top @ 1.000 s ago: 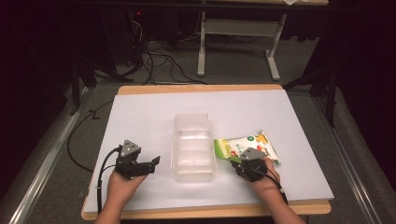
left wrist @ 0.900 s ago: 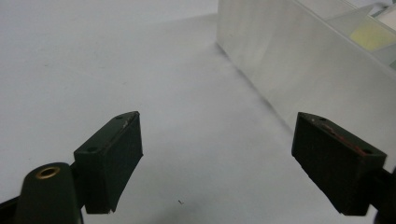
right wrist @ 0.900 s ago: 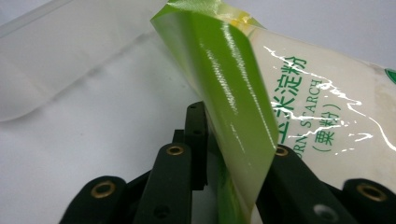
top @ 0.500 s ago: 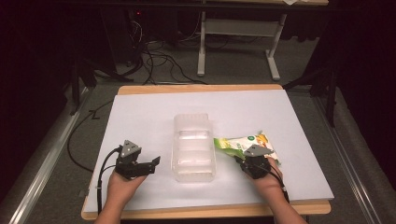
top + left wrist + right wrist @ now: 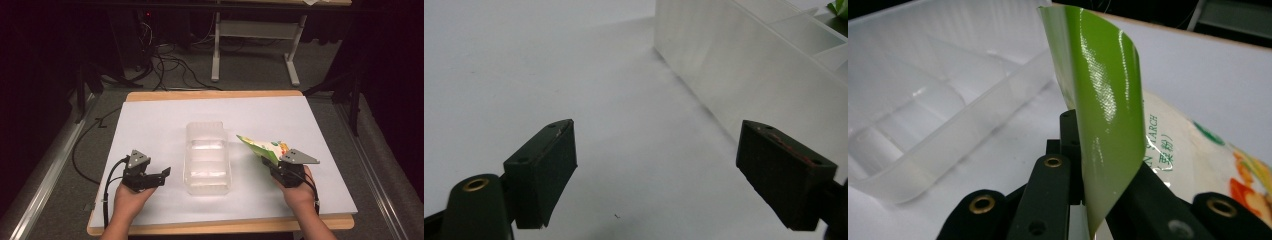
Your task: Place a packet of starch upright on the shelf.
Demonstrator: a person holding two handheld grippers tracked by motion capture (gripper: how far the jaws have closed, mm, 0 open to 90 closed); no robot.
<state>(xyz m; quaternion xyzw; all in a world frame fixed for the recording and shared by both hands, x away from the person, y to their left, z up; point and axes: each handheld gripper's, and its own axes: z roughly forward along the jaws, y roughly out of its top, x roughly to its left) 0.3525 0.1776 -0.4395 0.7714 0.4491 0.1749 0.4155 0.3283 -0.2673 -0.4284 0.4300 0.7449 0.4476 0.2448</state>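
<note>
A green and white starch packet (image 5: pixel 261 147) hangs tilted just above the white tabletop (image 5: pixel 160 120), to the right of a clear plastic divided tray (image 5: pixel 206 157). My right gripper (image 5: pixel 270 164) is shut on the packet's near green edge. In the right gripper view the green flap (image 5: pixel 1100 100) stands up between the jaws of that gripper (image 5: pixel 1083 150), with the tray (image 5: pixel 943 105) to its left. Left of the tray, my left gripper (image 5: pixel 164 175) rests low and open. Its view shows nothing in the left gripper (image 5: pixel 656 175), and the tray wall (image 5: pixel 749 75) lies ahead to the right.
The tray sits in the middle of the table with bare white surface around it. Beyond the far table edge are a dark floor, cables (image 5: pixel 165 65) and a white desk frame (image 5: pixel 255 45).
My right gripper has closed on the packet and lifted its near edge off the table, so the packet now tilts up toward the tray. The left hand has stayed put.
</note>
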